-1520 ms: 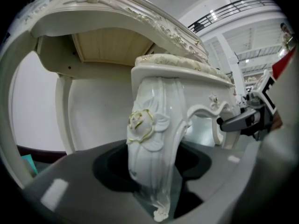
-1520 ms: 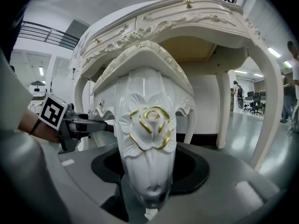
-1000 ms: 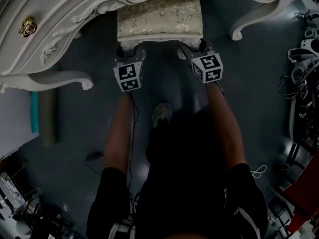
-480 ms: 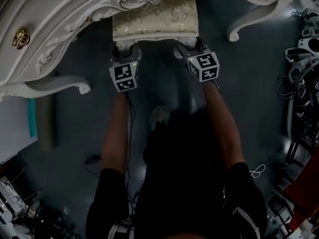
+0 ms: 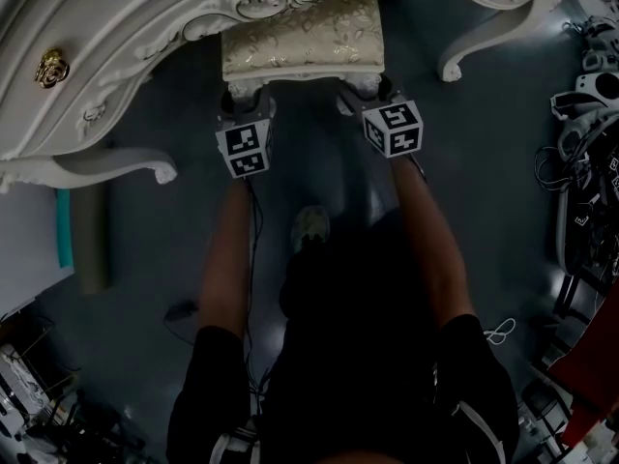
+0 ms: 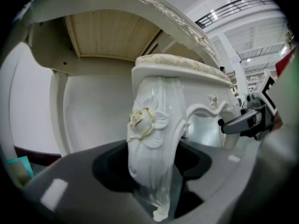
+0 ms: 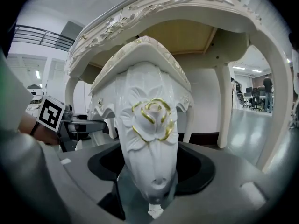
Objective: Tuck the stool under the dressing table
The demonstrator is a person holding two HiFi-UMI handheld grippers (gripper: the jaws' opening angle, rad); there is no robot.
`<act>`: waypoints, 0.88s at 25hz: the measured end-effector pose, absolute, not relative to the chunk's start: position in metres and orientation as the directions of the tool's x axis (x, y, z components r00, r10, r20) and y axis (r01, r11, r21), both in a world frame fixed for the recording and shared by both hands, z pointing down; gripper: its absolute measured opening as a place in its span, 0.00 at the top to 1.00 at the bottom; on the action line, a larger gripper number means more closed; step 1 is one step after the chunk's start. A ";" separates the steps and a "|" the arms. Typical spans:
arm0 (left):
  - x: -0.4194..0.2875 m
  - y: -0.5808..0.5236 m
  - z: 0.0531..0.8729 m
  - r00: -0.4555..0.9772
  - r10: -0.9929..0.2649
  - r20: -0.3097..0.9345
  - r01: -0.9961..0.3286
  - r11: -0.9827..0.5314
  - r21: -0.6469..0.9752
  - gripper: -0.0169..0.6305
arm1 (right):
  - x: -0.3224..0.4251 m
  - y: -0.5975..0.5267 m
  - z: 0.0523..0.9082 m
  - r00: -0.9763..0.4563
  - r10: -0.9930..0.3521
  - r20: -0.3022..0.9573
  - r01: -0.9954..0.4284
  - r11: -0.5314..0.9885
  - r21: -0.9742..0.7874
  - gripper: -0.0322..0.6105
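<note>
The stool (image 5: 303, 35), white carved wood with a gold-patterned cushion, stands partly under the ornate white dressing table (image 5: 145, 27). My left gripper (image 5: 247, 100) is shut on the stool's near left leg (image 6: 152, 143), whose gold rose carving fills the left gripper view. My right gripper (image 5: 370, 92) is at the near right leg (image 7: 149, 143). Its jaws are opening, and the leg stands between them with gaps on both sides. Each gripper shows in the other's view: the right one (image 6: 247, 120) and the left one (image 7: 70, 125).
The table's curved legs (image 5: 462, 51) (image 5: 116, 162) flank the stool. Cables and equipment (image 5: 580, 162) crowd the right edge. A rolled mat (image 5: 92, 240) lies on the dark floor at left. The person's foot (image 5: 311, 225) is just behind the grippers.
The stool and both grippers have shifted a little further in under the table's front edge. Since half a second ago they have hardly moved.
</note>
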State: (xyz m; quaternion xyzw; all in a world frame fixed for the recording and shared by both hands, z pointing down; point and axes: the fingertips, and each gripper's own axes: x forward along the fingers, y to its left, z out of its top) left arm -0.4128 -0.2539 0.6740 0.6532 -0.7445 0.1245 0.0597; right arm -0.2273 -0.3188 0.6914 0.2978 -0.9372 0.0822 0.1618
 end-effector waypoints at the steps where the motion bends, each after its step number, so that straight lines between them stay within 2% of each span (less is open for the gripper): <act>1: -0.413 -0.253 0.674 -0.144 -0.956 0.254 -0.987 0.120 -0.107 0.59 | -0.226 -0.317 0.693 -0.767 -0.532 0.358 -0.586 0.808 -0.055 0.46; 22: -0.408 -0.197 0.685 -0.201 -0.932 0.301 -0.980 0.193 -0.053 0.59 | -0.206 -0.293 0.696 -0.730 -0.563 0.389 -0.636 0.767 -0.083 0.42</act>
